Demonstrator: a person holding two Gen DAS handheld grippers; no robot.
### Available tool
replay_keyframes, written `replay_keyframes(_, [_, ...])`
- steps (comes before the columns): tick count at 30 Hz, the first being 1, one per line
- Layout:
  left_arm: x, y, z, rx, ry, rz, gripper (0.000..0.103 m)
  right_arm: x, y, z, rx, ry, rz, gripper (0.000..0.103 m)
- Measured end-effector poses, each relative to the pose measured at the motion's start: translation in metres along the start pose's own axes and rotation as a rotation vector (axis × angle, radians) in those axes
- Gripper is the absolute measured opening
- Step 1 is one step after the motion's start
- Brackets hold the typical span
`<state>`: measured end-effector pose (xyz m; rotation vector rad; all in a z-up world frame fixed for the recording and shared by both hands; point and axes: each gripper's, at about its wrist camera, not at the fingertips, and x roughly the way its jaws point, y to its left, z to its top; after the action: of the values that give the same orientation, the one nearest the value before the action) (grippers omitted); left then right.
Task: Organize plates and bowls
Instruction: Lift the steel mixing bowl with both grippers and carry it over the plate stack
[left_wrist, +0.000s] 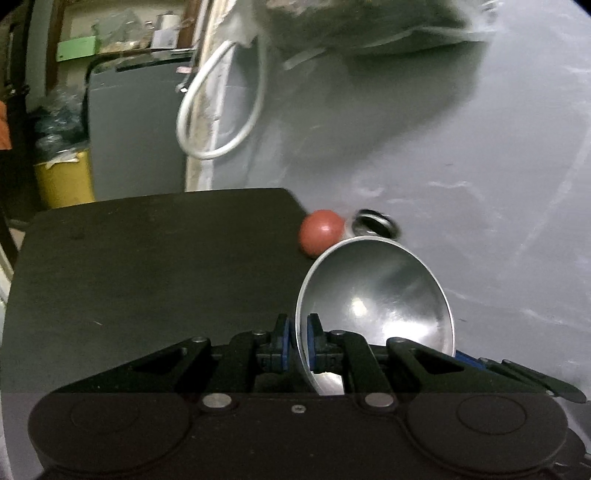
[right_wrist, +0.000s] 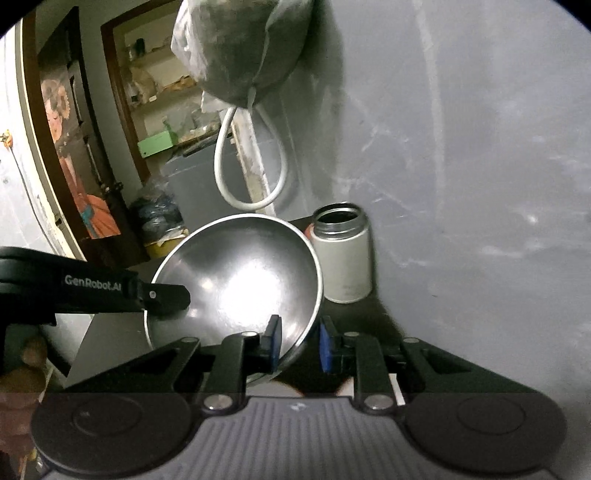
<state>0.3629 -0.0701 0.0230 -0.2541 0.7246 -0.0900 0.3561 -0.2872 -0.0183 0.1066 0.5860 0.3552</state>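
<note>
- Steel bowl (left_wrist: 376, 306), round, shallow and mirror-bright, is tipped on edge above the dark matte counter (left_wrist: 147, 277), its hollow catching a white glare.
- Left gripper (left_wrist: 298, 341) pinches the bowl's thin rim, one blue pad inside the hollow and one against the outer wall, pressed tight on the metal.
- Right gripper (right_wrist: 297, 345) straddles the opposite part of the rim (right_wrist: 295, 350); its left blue pad lies against the inner surface, while its right pad (right_wrist: 325, 347) stands apart from the outer wall, so the jaws are spread with a gap.
- In the right wrist view the left gripper's black finger (right_wrist: 162, 295) reaches in across the bowl's edge.
- Beyond the bowl, a smooth red ball-shaped thing (left_wrist: 321, 230) sits at the counter's far edge.
- Just beside the bowl's far side stands an upright cylindrical metal canister (right_wrist: 341, 254), pale and matte, its threaded mouth uncovered.
- Behind the bowl rises a grey, streaked wall (right_wrist: 461, 147); a looped white hose (right_wrist: 251, 162) and a bulging plastic-wrapped bundle (right_wrist: 240, 51) hang against it.
</note>
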Motion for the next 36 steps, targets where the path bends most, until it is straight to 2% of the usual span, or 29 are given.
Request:
replay_keyframes(5, [-0.021, -0.021, -0.021, 0.039, 0.008, -0.090, 0.010, -0.052, -0.004, -0.018, 0.018, -0.009, -0.071, 0.024])
replay_keyframes(11, [-0.032, -0.048, -0.053, 0.087, 0.060, -0.195, 0.010, -0.104, -0.011, -0.049, 0.033, 0.002, -0.167, 0.024])
replay_keyframes(17, [-0.036, -0.074, -0.087, 0.152, 0.117, -0.261, 0.010, -0.145, -0.019, -0.081, 0.071, 0.031, -0.246, 0.024])
replay_keyframes(21, [-0.040, -0.085, -0.107, 0.202, 0.165, -0.300, 0.010, -0.165, -0.024, -0.103, 0.112, 0.065, -0.268, 0.024])
replay_keyframes(28, [-0.041, -0.097, -0.136, 0.287, 0.255, -0.307, 0.012, -0.179, -0.026, -0.134, 0.171, 0.142, -0.279, 0.024])
replay_keyframes(36, [-0.033, -0.094, -0.151, 0.301, 0.361, -0.287, 0.013, -0.173, -0.025, -0.148, 0.199, 0.217, -0.264, 0.025])
